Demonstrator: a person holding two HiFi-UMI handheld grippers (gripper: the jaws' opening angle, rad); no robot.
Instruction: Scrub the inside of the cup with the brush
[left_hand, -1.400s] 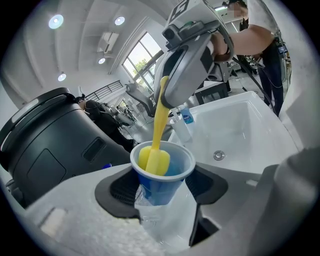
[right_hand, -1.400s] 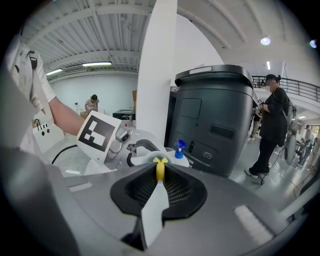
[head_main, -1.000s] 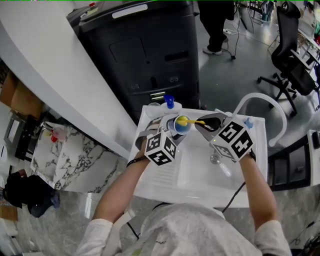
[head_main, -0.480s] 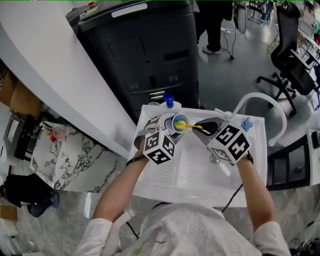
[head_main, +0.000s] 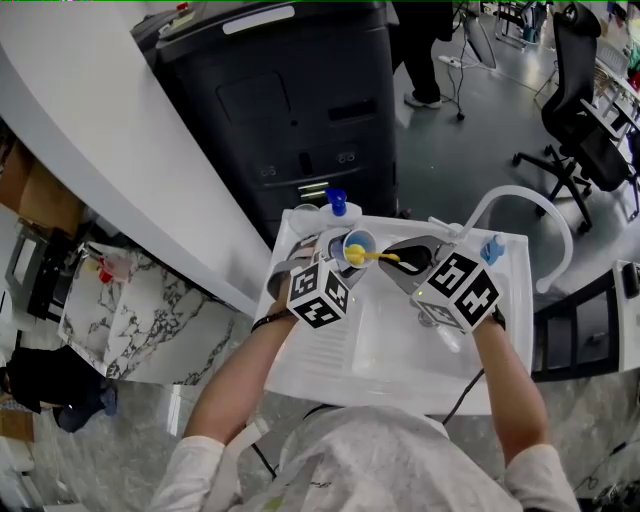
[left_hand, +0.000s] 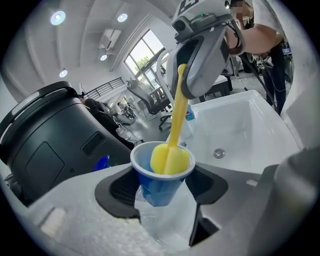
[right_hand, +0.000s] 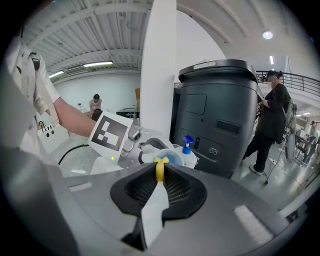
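White sink (head_main: 400, 345) below: L fingers (left_hand: 120, 189) snug round cup (left_hand: 159, 187), R fingers (right_hand: 134, 192) snug on brush (left_hand: 170, 159), both nose-down.

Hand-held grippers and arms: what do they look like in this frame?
The left hand-held gripper and right hand-held gripper have grey bodies, black ribbed pads, each with a white cube of black square markers. A black cable trails from the right one. Pale short sleeves; dark band on the left wrist.
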